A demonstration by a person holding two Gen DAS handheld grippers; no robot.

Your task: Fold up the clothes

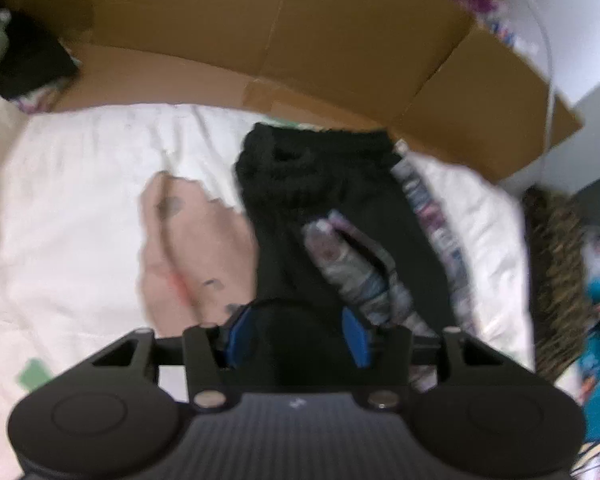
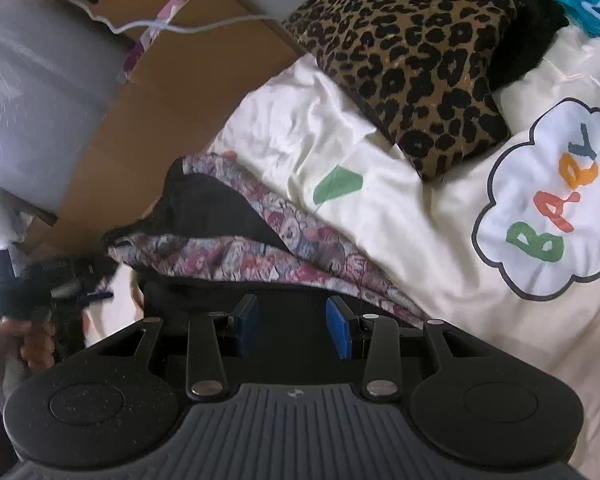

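Left wrist view, somewhat blurred: the left gripper (image 1: 296,334) hangs over a black garment (image 1: 332,208) with a floral lining (image 1: 352,272), its blue pads (image 1: 354,336) set wide apart with dark cloth between them; whether they pinch it I cannot tell. The garment lies on a cream sheet (image 1: 80,200), just beside a pink cloth (image 1: 196,248) and below a cardboard box (image 1: 300,40).

Right wrist view: the right gripper (image 2: 294,328) also stands wide open, gripping nothing, at the near edge of the garment (image 2: 212,208). A leopard cushion (image 2: 412,64) sits well beyond the garment on the sheet (image 2: 420,240). A hand (image 2: 16,344) shows at far left.
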